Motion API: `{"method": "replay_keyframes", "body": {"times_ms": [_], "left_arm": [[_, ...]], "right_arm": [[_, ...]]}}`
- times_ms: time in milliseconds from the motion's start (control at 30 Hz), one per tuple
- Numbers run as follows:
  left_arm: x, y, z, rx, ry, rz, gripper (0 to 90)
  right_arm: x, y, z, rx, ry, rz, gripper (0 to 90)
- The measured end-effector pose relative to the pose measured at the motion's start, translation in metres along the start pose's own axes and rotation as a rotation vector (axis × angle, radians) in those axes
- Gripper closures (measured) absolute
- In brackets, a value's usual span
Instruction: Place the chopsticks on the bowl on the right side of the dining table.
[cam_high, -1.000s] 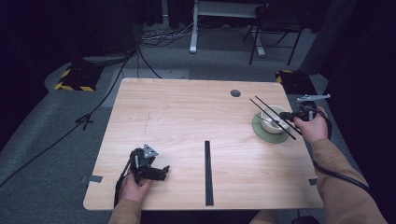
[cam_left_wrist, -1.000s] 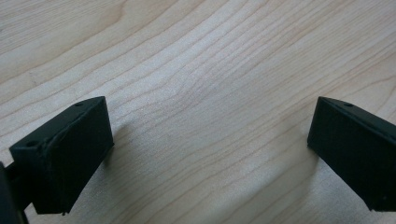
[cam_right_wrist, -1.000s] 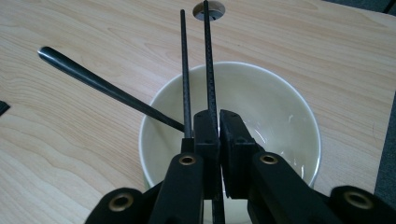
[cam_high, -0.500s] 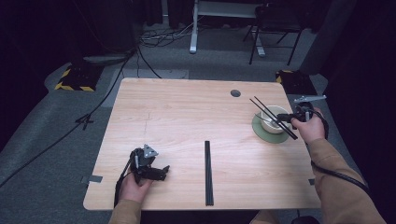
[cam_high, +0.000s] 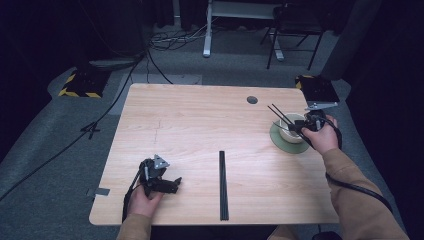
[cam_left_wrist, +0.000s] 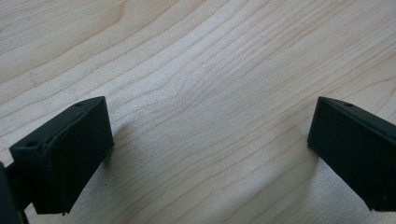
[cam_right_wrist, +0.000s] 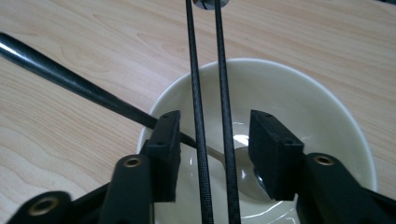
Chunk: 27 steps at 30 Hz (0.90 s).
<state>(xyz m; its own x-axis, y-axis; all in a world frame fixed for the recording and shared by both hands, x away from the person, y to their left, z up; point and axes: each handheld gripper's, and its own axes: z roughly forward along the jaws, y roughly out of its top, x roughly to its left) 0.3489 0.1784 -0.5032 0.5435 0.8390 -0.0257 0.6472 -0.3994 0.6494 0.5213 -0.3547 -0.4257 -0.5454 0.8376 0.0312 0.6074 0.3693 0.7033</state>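
Evidently the light, stiff, slippery chopsticks (cam_right_wrist: 210, 116), laid across the fragile bowl (cam_right_wrist: 327, 121) at the bench's (cam_high: 200, 125) right, lie between the right gripper's (cam_right_wrist: 212, 154) fingers, just opened off them; they are best taken mid-length, the spoon (cam_right_wrist: 70, 79) crowding beneath, while the left gripper (cam_left_wrist: 210, 154) gapes empty.

Right gripper (cam_right_wrist: 212, 154) fingers (cam_right_wrist: 275, 156) just parting; left gripper (cam_left_wrist: 205, 149) wide open.
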Motion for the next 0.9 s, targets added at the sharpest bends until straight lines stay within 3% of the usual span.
{"method": "replay_keyframes", "body": {"times_ms": [100, 200, 267, 333, 367, 467, 700, 900], "left_arm": [[0.000, 0.000, 0.000, 0.000, 0.000, 0.000, 0.3], [0.000, 0.000, 0.000, 0.001, 0.002, 0.001, 0.3], [0.000, 0.000, 0.000, 0.000, 0.000, 0.000, 0.3], [0.000, 0.000, 0.000, 0.000, 0.000, 0.000, 0.3], [0.000, 0.000, 0.000, 0.001, -0.002, 0.003, 0.3], [0.000, 0.001, 0.001, -0.004, 0.003, 0.005, 0.3], [0.000, 0.002, 0.002, -0.006, 0.008, 0.000, 0.3], [0.000, 0.002, 0.002, -0.007, 0.008, 0.000, 0.3]], "right_arm": [[0.000, -0.002, 0.000, 0.032, 0.009, -0.032, 77.1], [-0.003, -0.004, -0.002, 0.051, 0.007, -0.061, 79.5], [-0.005, -0.005, -0.004, 0.050, 0.005, -0.059, 74.3], [-0.006, -0.006, -0.007, 0.022, 0.005, -0.046, 60.1], [-0.005, -0.006, -0.009, -0.002, -0.009, -0.018, 54.5], [-0.005, -0.011, -0.021, -0.055, -0.030, 0.007, 48.8], [-0.008, -0.034, -0.051, -0.078, -0.087, 0.018, 46.0], [-0.011, -0.049, -0.058, -0.024, -0.113, -0.012, 47.2]]}}
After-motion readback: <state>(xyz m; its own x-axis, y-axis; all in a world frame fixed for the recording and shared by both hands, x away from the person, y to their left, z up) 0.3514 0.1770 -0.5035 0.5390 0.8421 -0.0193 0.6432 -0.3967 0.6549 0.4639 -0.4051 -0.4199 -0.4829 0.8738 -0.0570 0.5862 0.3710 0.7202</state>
